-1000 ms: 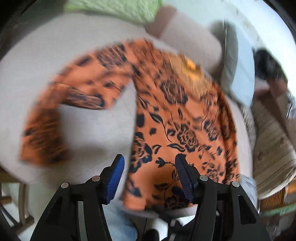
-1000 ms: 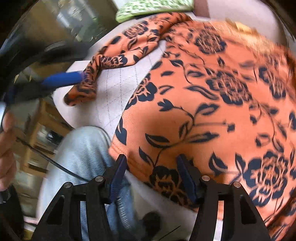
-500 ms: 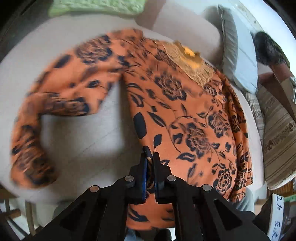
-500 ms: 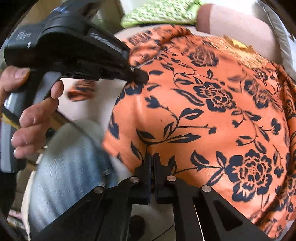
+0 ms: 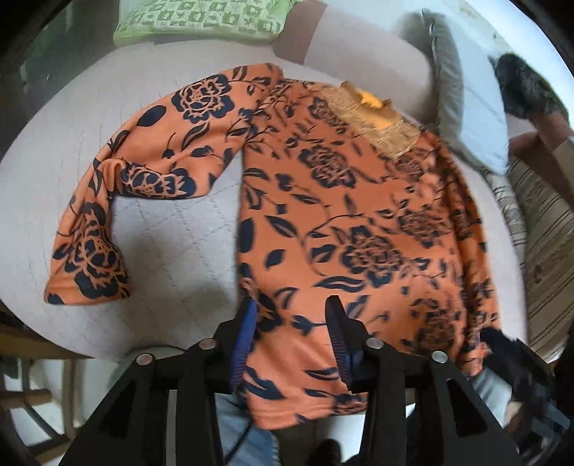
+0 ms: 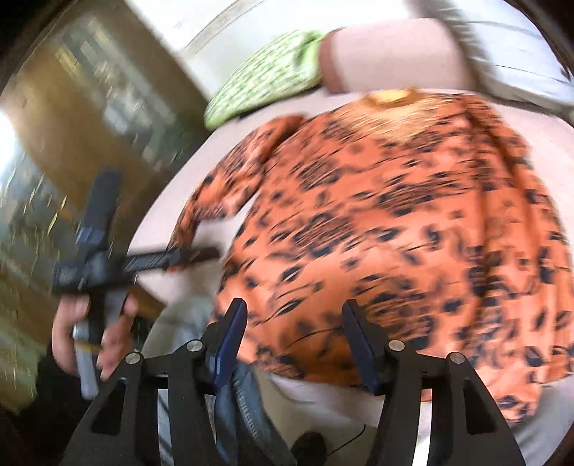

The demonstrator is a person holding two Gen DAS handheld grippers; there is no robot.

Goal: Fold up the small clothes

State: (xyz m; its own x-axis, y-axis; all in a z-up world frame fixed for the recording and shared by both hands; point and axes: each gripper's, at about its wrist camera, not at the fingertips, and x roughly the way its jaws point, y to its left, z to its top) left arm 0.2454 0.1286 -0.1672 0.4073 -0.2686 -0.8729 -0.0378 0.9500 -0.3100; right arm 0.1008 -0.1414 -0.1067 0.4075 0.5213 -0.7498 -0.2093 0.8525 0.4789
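Note:
An orange long-sleeved top with a dark blue flower print (image 5: 351, 222) lies flat on a pale quilted cushion (image 5: 172, 258), collar at the far side, hem hanging over the near edge. Its left sleeve (image 5: 118, 200) bends out and down to the left. My left gripper (image 5: 291, 333) is open and empty above the hem's left part. My right gripper (image 6: 293, 337) is open and empty above the lower left of the top (image 6: 394, 222); that view is blurred. The left gripper also shows in the right wrist view (image 6: 168, 260), held by a hand.
A green patterned cushion (image 5: 201, 18) and a beige bolster (image 5: 362, 53) lie behind the top. A grey pillow (image 5: 466, 93) and a striped cloth (image 5: 541, 251) are to the right. A leg in jeans (image 6: 236, 405) is below the cushion's near edge.
Both grippers were shut on the hem half a second ago; now both are open and drawn back from the top. The top lies flatter, its sleeve spread to the left.

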